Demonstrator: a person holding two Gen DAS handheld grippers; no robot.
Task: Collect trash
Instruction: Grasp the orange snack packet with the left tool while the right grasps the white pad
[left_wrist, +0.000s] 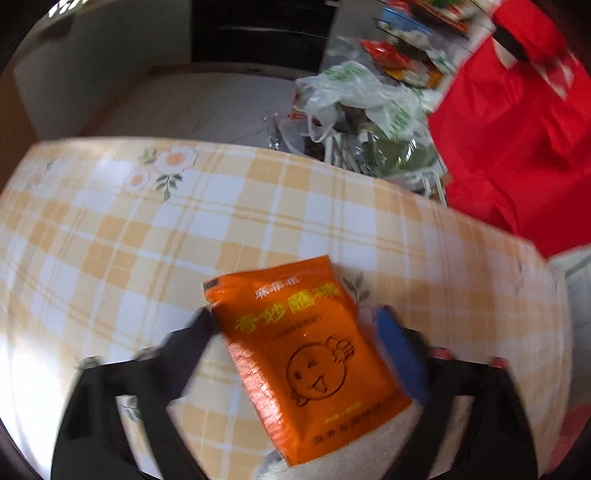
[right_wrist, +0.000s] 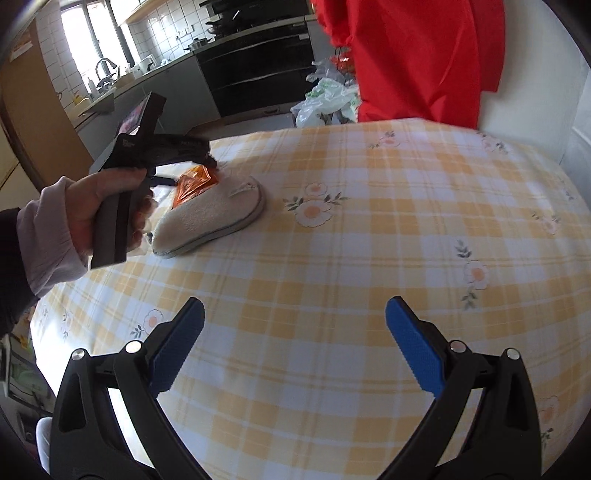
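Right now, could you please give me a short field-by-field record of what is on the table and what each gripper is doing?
surface: table with yellow checked, flowered cloth
trash item: orange snack packet, lying partly on the insole
other item: white fleecy insole, flat on the cloth
left gripper: fingers either side of the packet; contact unclear through blur
right gripper: open, nothing between its fingers, over bare cloth
background: red fabric; plastic bags beyond the table's far edge

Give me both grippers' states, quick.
Left gripper: fingers astride the orange packet; grip cannot be told.
Right gripper: open, empty.
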